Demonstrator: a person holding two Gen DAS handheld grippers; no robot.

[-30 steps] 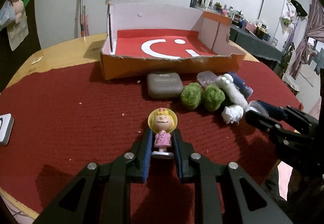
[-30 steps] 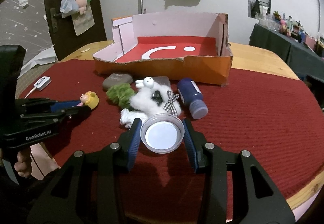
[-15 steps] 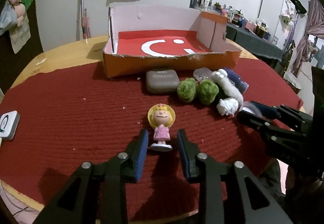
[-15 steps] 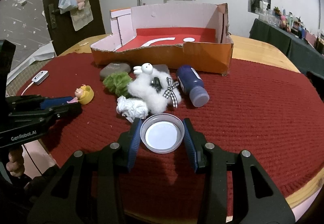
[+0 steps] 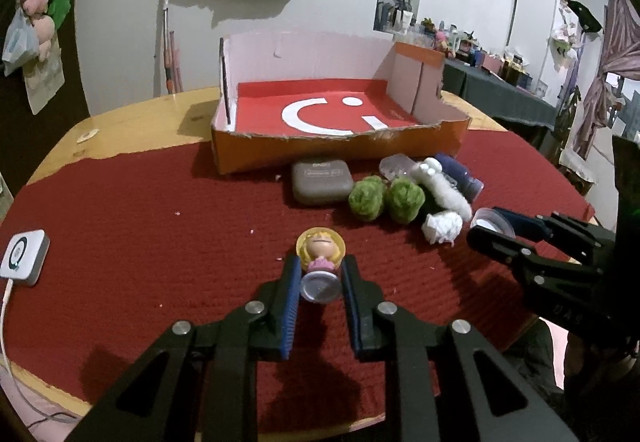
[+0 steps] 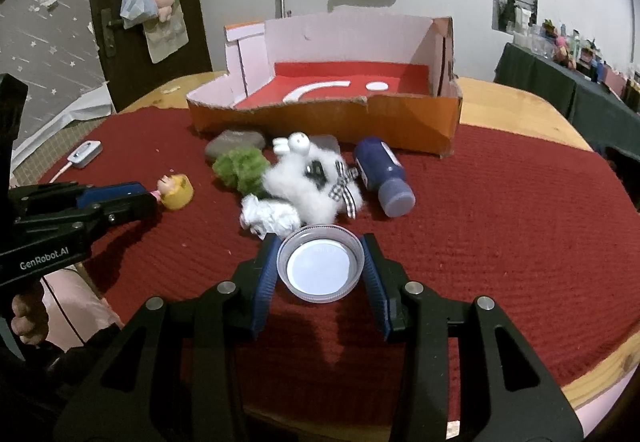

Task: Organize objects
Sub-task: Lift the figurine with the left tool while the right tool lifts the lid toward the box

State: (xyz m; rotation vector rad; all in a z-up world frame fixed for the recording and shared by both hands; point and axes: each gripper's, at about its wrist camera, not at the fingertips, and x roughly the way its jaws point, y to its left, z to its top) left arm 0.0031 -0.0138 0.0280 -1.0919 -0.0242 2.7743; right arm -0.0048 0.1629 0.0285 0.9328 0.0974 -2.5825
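Note:
My left gripper [image 5: 319, 270] is shut on a small blonde girl figurine [image 5: 320, 254] in a pink dress, tipped forward so its round base faces the camera; it also shows in the right wrist view [image 6: 175, 191]. My right gripper [image 6: 321, 247] is shut on a clear plastic lid [image 6: 321, 263], held just above the red mat. In front lies a pile: white plush toy [image 6: 304, 178], green pom-poms [image 5: 384, 198], crumpled white paper [image 6: 269, 218], blue bottle [image 6: 384, 175], grey case [image 5: 321, 181]. The orange cardboard box [image 5: 340, 152] with a red floor stands behind.
A red mat [image 5: 140, 242] covers most of the round wooden table [image 5: 132, 122]. A small white device with a cable [image 5: 22, 257] lies at the mat's left edge. The right gripper's body [image 5: 540, 254] is at the right in the left wrist view.
The left gripper opened, then closed on the figurine again and tilted it forward and down. The right gripper kept its hold on the lid and drew slightly back from the pile.

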